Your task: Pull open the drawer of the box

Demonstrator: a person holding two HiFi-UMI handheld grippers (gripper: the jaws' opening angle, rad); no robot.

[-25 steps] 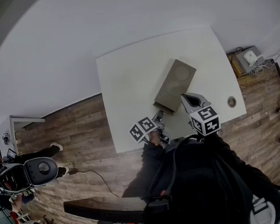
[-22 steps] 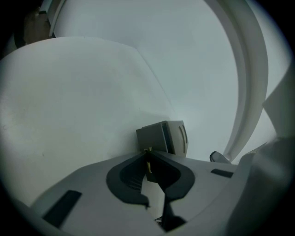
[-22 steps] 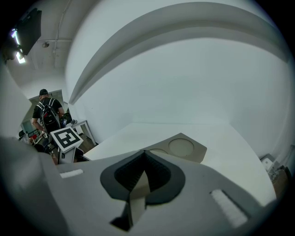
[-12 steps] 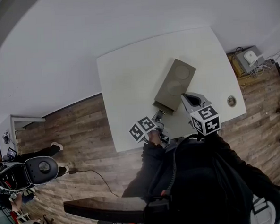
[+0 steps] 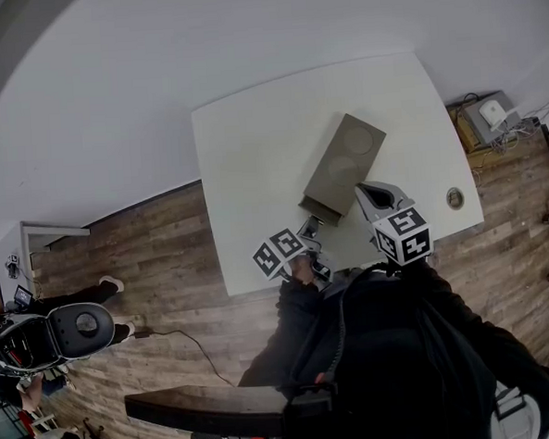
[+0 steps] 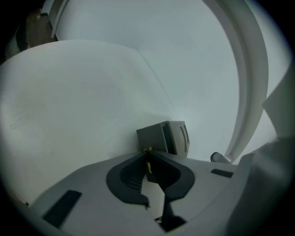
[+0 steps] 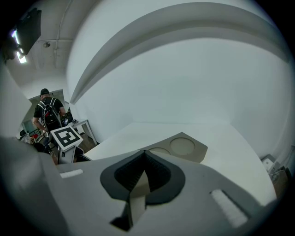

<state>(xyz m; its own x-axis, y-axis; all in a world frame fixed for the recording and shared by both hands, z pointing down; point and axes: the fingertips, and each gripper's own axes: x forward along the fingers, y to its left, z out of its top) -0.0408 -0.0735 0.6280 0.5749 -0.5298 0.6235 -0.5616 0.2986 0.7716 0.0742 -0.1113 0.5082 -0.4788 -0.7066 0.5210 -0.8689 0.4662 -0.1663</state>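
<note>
- Your white table (image 5: pixel 253 169) carries the box (image 5: pixel 343 168), lying diagonally near the middle.
- The box is long and grey-brown, with two round recesses on top.
- Your left gripper (image 5: pixel 310 228) meets its near end, jaws pinched on a small yellowish tab (image 6: pixel 148 165).
- Your right gripper (image 5: pixel 366 194) hovers just beside it, jaws together and empty.

The left gripper (image 5: pixel 312 227) and the right gripper (image 5: pixel 364 192) each had a pale grey moulded shell. Each shell carried a white cube, left (image 5: pixel 281 251) and right (image 5: pixel 403 235), printed with black square markers. Dark grey ribbed pads (image 7: pixel 159 177) sat in a rounded recess, flanked by one rectangular inset per side. The person wore a black long-sleeved garment (image 5: pixel 394 346).
</note>
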